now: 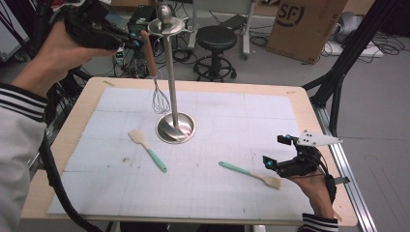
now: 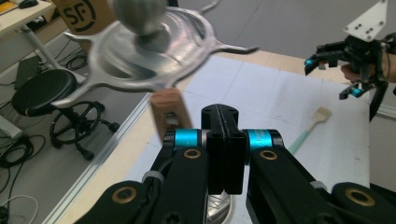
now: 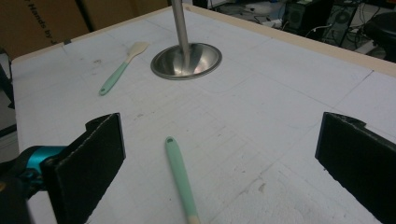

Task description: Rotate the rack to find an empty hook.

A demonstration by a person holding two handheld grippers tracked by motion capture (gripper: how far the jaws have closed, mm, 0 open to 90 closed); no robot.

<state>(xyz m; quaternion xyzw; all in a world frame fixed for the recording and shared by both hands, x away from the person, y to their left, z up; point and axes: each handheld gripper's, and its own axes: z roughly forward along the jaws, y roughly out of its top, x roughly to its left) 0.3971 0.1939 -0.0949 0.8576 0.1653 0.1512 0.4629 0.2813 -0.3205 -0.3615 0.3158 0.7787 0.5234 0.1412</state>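
1. The whisk (image 1: 155,82) is up in the air above the far left part of the worktop (image 1: 309,104). Its wooden handle points up and its wire end hangs down, just beside the pole of the metal hanging stand (image 1: 170,72).
2. The left gripper (image 1: 126,42) pinches the top of the whisk's handle. In the left gripper view the fingers (image 2: 224,149) look pressed together, with the wooden handle end (image 2: 170,114) at their left side. The handle end has a hole in it.
3. The handle top is right next to the hooked ring at the top of the stand (image 2: 154,51). I think the step now is hanging the whisk on one of the hooks.
4. The next move needs care: the hole in the handle has to line up with a hook tip, then slide on, before the fingers let go. If it misses, the whisk could drop or knock the stand.
5. A spatula with a green handle (image 1: 147,149) lies on the worktop near the stand's round base, toward the left edge.
6. A second green spatula (image 1: 249,174) lies near the front right corner.
7. The right gripper (image 1: 280,157) rests low, just beside that second spatula. Its fingers (image 3: 91,158) are spread wide and hold nothing, with the green handle (image 3: 180,179) on the worktop between them.
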